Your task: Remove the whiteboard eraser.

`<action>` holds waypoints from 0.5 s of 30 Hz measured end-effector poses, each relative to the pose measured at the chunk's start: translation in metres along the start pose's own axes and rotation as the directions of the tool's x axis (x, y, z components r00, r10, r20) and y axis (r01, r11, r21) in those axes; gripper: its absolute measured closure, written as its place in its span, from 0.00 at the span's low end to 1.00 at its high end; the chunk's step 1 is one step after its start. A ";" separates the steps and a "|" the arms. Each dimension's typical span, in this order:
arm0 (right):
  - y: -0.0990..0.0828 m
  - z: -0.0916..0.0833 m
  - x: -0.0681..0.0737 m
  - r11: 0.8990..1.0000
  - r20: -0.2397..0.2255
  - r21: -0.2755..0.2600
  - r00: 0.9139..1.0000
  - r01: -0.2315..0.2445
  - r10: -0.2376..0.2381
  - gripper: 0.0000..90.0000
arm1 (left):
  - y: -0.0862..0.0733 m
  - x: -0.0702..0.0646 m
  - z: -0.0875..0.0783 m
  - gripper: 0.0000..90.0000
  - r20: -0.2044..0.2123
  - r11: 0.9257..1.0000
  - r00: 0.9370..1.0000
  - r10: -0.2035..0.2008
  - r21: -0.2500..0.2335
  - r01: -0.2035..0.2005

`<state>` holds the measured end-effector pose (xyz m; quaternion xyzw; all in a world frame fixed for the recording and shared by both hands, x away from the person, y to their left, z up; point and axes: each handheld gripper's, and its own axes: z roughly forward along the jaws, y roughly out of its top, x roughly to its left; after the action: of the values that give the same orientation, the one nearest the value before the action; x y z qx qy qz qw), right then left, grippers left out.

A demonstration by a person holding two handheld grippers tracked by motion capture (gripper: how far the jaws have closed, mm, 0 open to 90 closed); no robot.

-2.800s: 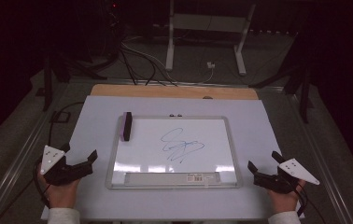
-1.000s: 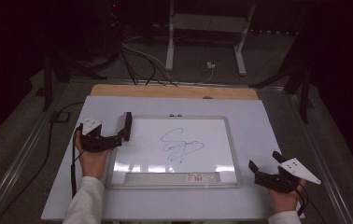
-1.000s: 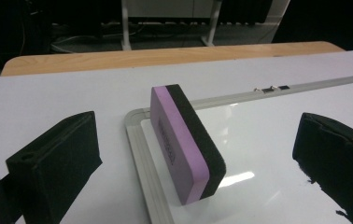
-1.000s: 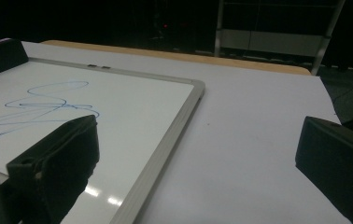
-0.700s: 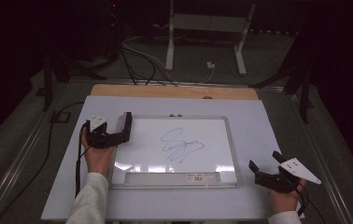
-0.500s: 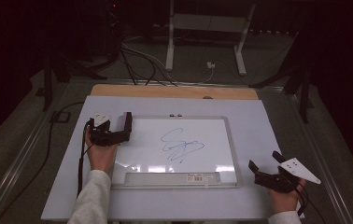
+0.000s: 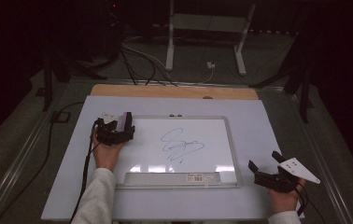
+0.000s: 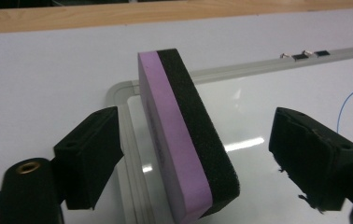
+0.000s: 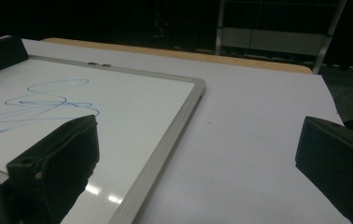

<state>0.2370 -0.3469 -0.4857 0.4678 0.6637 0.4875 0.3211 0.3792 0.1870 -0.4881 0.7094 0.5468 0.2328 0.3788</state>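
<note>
left hand-held gripper (image 8: 193, 154) spread around eraser (image 8: 184, 135)

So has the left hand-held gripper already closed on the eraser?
No, the left hand-held gripper is open, with clear gaps between both jaws and the eraser.

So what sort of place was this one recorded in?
Probably a lab or recording workspace, not a home: a whiteboard lies flat on a white-covered table, with loose cables and a metal stand on the dark floor behind.

Both claws (image 7: 127, 129) (image 7: 264, 167) agape
</note>
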 end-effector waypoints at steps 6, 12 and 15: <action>0.000 0.001 0.000 1.000 -0.002 0.003 1.000 0.002 -0.002 0.00 | -0.002 -0.002 0.007 0.33 -0.004 0.999 1.000 0.004 0.036 -0.004; 0.000 0.001 0.000 1.000 -0.002 0.005 1.000 0.006 -0.006 0.00 | -0.003 -0.001 0.010 0.58 -0.021 0.997 1.000 0.007 0.075 -0.005; -0.001 0.001 0.000 1.000 -0.001 0.006 1.000 0.006 -0.006 0.00 | -0.002 0.000 0.008 0.64 -0.049 0.997 0.999 0.009 0.081 -0.005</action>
<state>0.2379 -0.3464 -0.4866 0.4664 0.6667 0.4849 0.3207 0.3841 0.1849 -0.4943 0.7203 0.5623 0.2291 0.3354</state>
